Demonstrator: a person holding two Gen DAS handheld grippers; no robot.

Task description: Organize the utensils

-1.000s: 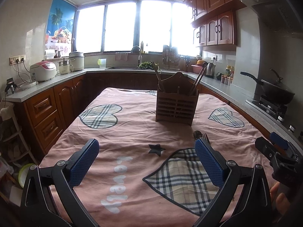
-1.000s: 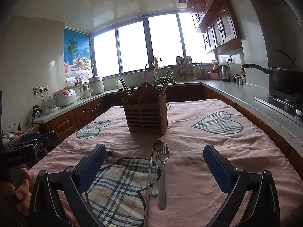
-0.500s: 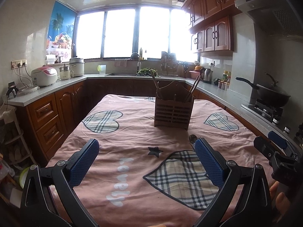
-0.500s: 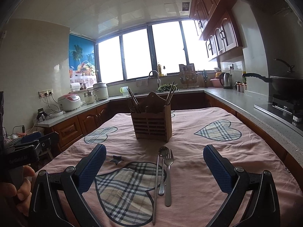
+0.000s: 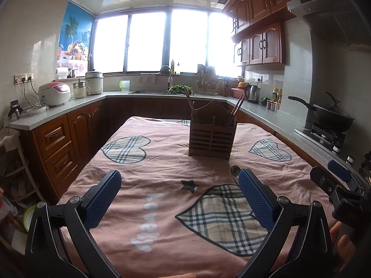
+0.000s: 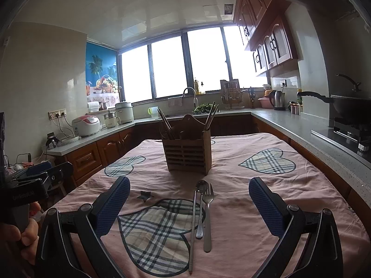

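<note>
A wooden slatted utensil holder stands upright mid-table with chopsticks sticking out; it also shows in the left wrist view. A metal fork, a spoon and a metal chopstick lie side by side on the pink cloth in front of it. My right gripper is open and empty, above the table, with the cutlery between its fingers in view. My left gripper is open and empty, left of the cutlery; only the spoon's bowl peeks past its right finger.
The table has a pink cloth with plaid hearts. Kitchen counters surround it, with a rice cooker, kettle and a wok on the stove at right. The left gripper's body shows at the right view's left edge.
Both grippers have drawn back and risen a little from the table; the holder and cutlery look farther away. Nothing was grasped or moved.
</note>
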